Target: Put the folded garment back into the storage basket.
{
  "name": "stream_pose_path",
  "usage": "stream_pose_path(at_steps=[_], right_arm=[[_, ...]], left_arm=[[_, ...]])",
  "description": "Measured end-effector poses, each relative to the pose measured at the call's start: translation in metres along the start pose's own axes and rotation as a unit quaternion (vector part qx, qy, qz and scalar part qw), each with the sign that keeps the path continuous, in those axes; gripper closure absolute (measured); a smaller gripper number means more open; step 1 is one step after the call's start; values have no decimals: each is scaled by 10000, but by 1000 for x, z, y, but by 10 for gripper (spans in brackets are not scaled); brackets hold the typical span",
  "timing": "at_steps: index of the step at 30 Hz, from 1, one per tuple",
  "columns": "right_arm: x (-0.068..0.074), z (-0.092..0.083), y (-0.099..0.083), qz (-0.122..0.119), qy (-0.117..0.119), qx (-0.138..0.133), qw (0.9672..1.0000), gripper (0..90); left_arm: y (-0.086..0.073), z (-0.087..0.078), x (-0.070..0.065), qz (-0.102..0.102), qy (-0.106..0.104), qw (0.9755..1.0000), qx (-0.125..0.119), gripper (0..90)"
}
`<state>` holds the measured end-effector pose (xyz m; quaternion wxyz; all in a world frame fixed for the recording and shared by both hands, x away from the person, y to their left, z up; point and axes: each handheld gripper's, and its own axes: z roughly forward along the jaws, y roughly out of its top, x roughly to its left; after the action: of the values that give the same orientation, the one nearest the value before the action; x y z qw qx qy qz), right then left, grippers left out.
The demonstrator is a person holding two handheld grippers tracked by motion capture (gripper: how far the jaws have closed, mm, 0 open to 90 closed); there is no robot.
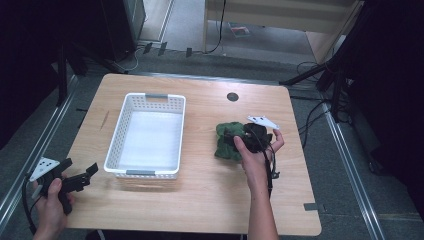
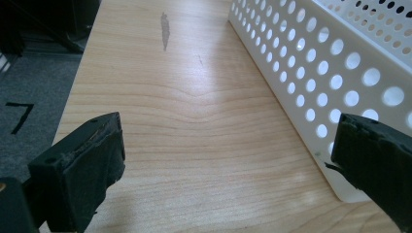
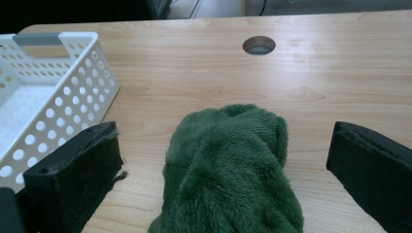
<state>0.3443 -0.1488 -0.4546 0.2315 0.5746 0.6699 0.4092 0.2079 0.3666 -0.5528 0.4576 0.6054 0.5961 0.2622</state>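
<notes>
Reaching over the green plush cloth (image 3: pixel 228 170) on the table, right of the white basket (image 1: pixel 146 135), the right gripper (image 1: pixel 252 137) holds its jaws wide astride it. Closing low on the bunched middle should grip best. The left gripper (image 1: pixel 75 180) hovers agape, idle.

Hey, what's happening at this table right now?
A person holds a gripper in each hand. The right gripper is open with its jaws on either side of a green plush cloth on the table. The left gripper is open beside the empty white basket.
</notes>
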Motion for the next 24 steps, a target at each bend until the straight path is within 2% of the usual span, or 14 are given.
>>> stream_pose_path(at_steps=[24], right_arm=[[-2,45,-13,187,-181,604,9978,0]], left_arm=[[0,0,0,-11,-15,10000,-4,0]])
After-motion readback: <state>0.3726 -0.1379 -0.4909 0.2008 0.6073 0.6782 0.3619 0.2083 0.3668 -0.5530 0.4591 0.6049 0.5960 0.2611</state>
